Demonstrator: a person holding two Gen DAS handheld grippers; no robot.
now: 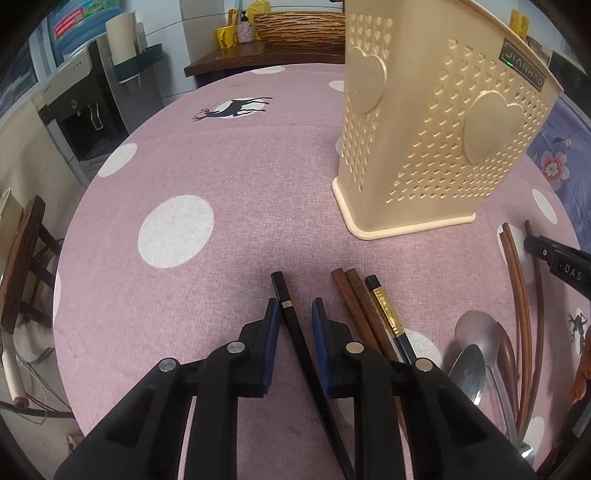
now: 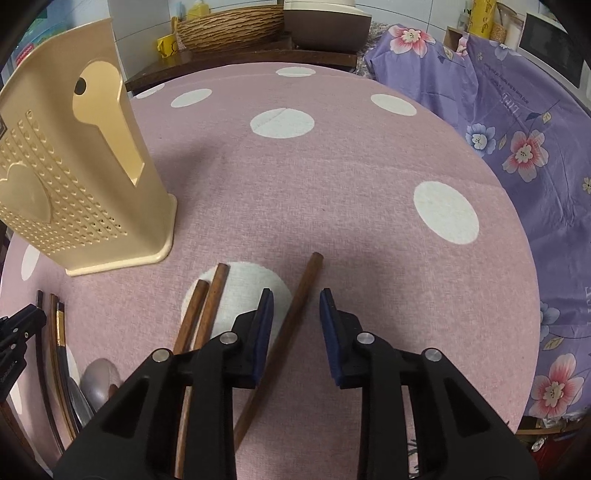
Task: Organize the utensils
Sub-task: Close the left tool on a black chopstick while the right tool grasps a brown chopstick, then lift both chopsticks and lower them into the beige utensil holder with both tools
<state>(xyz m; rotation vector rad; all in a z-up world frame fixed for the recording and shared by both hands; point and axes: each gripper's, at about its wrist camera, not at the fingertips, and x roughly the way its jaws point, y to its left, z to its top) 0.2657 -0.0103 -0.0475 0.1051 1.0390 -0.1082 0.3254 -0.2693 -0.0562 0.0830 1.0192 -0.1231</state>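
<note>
A cream plastic utensil holder [image 1: 436, 122] with heart holes stands on the pink dotted tablecloth; it also shows in the right wrist view [image 2: 74, 177]. My left gripper [image 1: 295, 306] is open, its jaws on either side of a black chopstick [image 1: 291, 325] lying on the cloth. Two brown chopsticks [image 1: 354, 306], a black-and-gold chopstick [image 1: 388, 314] and two metal spoons [image 1: 474, 339] lie to its right. My right gripper [image 2: 295, 299] is open around a brown wooden chopstick [image 2: 291, 321] on the cloth. Two more brown chopsticks [image 2: 205, 310] lie left of it.
The round table's edge [image 1: 74, 229] curves close on the left, with a wooden chair [image 1: 22, 258] beside it. A purple flowered cloth [image 2: 517, 140] hangs on the right. A wicker basket [image 1: 299, 26] and yellow cups stand on a shelf behind. Long brown utensil handles [image 1: 521, 306] lie far right.
</note>
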